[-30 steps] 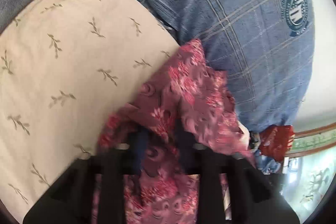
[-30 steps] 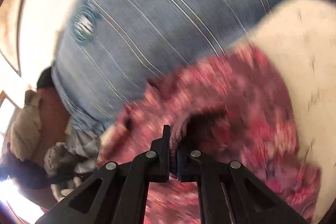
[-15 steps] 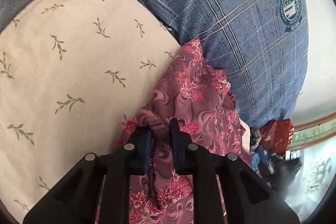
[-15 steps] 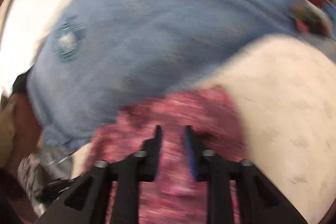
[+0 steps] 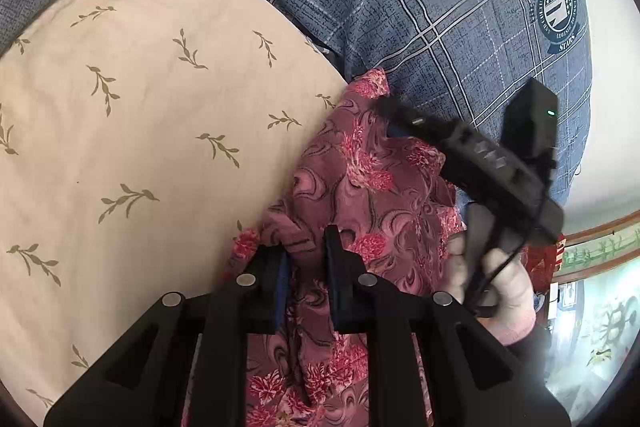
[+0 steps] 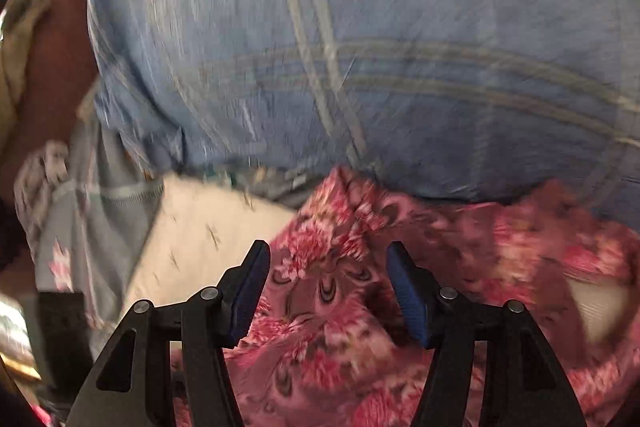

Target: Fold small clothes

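A pink floral garment (image 5: 376,187) lies crumpled on a cream leaf-print cushion (image 5: 140,107), against a person's blue plaid shirt (image 5: 440,7). My left gripper (image 5: 306,255) is shut on a bunched fold at the garment's near edge. In the left wrist view a hand (image 5: 504,291) holds my right gripper (image 5: 394,113), its tips at the garment's far corner. In the blurred right wrist view the right gripper (image 6: 328,259) hovers over the garment (image 6: 320,315). Its jaws are opening and the blue pads (image 6: 406,291) press on nothing.
The person's shirt (image 6: 360,47) fills the space behind the garment. A grey and floral heap of clothes (image 6: 76,211) lies at the left of the right wrist view. Something red (image 5: 538,263) sits at the right edge, by a patterned wall.
The right gripper let go of the garment, spread its jaws and swung across to the far corner, coming into the left wrist view. The left gripper kept its hold and stayed put.
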Demonstrator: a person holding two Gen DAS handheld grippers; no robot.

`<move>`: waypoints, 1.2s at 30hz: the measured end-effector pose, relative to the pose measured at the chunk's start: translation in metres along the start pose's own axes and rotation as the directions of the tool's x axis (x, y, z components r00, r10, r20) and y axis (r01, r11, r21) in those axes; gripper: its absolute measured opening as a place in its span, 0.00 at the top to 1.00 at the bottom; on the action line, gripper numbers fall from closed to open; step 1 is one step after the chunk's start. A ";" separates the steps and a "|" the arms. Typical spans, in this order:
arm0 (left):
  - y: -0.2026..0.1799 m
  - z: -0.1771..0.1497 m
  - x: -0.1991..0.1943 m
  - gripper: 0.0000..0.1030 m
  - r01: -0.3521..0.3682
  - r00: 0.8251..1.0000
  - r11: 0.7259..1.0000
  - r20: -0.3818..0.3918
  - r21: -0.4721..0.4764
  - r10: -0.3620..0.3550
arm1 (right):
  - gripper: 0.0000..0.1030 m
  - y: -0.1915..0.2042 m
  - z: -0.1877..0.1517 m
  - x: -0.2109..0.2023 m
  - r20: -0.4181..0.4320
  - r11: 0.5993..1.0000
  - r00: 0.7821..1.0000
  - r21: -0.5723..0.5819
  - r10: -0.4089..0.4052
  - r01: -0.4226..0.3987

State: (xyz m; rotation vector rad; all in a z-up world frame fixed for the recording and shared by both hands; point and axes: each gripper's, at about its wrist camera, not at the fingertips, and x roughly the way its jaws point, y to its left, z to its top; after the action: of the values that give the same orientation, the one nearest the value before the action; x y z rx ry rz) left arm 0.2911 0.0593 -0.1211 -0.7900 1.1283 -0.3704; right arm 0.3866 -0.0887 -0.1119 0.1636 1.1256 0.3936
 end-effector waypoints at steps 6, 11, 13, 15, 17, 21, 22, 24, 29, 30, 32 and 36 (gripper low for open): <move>0.002 0.000 -0.005 0.88 -0.009 1.000 1.000 0.020 -0.020 0.009 | 0.94 0.045 0.006 -0.012 0.084 0.971 0.996 -0.237 -0.009 0.028; 0.005 0.001 -0.013 0.88 -0.041 0.997 0.999 0.057 -0.027 0.043 | 0.95 0.063 0.026 0.001 0.098 0.962 0.995 -0.267 -0.036 0.061; 0.006 0.001 -0.013 0.88 -0.043 0.998 0.999 0.053 -0.028 0.045 | 0.94 0.060 0.026 0.027 0.038 0.950 0.990 -0.277 -0.135 0.140; 0.007 0.000 -0.012 0.88 -0.050 0.998 0.998 0.048 -0.029 0.051 | 0.86 0.054 0.022 0.034 0.012 0.951 0.986 -0.260 -0.167 0.165; 0.005 -0.003 -0.018 0.88 -0.053 0.997 0.998 0.057 -0.024 0.055 | 0.86 0.047 0.016 0.012 0.061 0.973 0.993 -0.204 -0.100 0.111; -0.009 -0.016 -0.040 0.80 -0.003 0.994 1.000 0.105 0.014 0.001 | 0.63 0.019 0.000 -0.045 0.187 0.996 0.982 -0.086 -0.010 0.026; -0.015 -0.021 -0.048 0.78 0.018 0.991 0.999 0.131 0.030 -0.022 | 0.57 0.010 -0.002 -0.053 0.205 0.998 0.979 -0.063 -0.005 0.018; -0.024 -0.023 -0.056 0.78 -0.002 0.984 0.997 0.179 0.073 -0.011 | 0.51 -0.005 -0.015 -0.061 0.205 0.999 0.978 -0.022 -0.024 0.029; -0.034 -0.014 -0.034 0.61 -0.207 0.960 0.965 0.223 0.162 0.168 | 0.57 -0.035 -0.043 -0.038 0.124 0.993 0.986 0.057 -0.110 0.103; -0.032 -0.013 -0.024 0.61 -0.264 0.951 0.950 0.210 0.166 0.227 | 0.63 -0.035 -0.043 -0.031 0.108 0.983 0.978 0.041 -0.181 0.177; -0.023 -0.010 0.000 0.61 -0.341 0.934 0.925 0.170 0.169 0.313 | 0.69 -0.037 -0.046 -0.024 0.106 0.965 0.959 0.026 -0.264 0.263; -0.031 -0.009 -0.008 0.61 -0.344 0.929 0.918 0.213 0.199 0.302 | 0.65 -0.042 -0.062 -0.065 0.205 0.976 0.959 0.133 -0.198 0.173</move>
State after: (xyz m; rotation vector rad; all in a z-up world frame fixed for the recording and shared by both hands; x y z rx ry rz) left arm 0.2829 0.0400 -0.0952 -0.4087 1.0032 -0.1445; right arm 0.3159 -0.1570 -0.0969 0.1950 0.9381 0.1396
